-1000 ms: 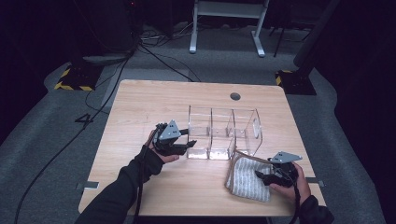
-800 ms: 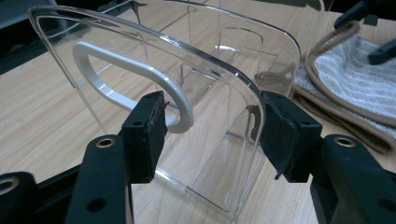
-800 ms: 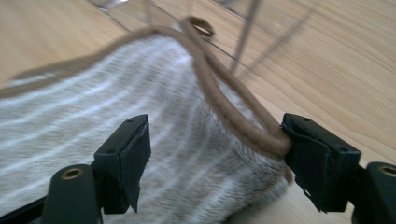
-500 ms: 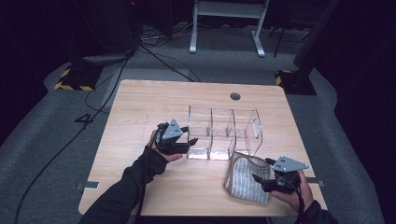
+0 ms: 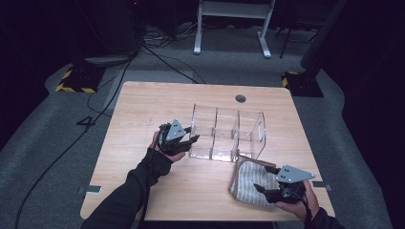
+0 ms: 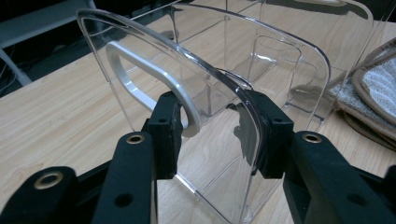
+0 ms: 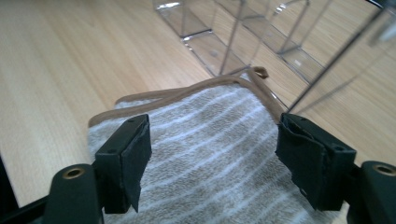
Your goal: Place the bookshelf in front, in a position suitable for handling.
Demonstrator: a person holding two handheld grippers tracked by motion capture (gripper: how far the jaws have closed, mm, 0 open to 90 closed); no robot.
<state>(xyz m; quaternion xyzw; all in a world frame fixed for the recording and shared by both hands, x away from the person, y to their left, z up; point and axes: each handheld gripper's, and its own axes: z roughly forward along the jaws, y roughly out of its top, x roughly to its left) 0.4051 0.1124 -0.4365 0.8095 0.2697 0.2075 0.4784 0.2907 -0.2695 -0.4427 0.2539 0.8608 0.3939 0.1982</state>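
A clear three-compartment organizer (image 5: 227, 136) stands mid-table. My left gripper (image 5: 191, 140) is at its left end and is shut on that end wall. In the left gripper view the pads (image 6: 168, 126) pinch the organizer's wall (image 6: 210, 84) at its white handle rim; the jaws have just been closing. A folded grey striped towel (image 5: 250, 183) with a tan border lies in front of the organizer's right end. My right gripper (image 5: 264, 180) hovers open over the towel's right edge. Its jaws have just been closing a little, with the towel (image 7: 210, 140) below them and unpinched.
The wooden table has a round cable hole (image 5: 240, 98) at its far side. The towel lies close to the near right table edge (image 5: 329, 210). Cables and a white stand's legs (image 5: 229, 43) are on the floor beyond the table.
My right gripper has drawn back to the right and risen slightly off the towel. The left hand has stayed at the organizer's end wall.
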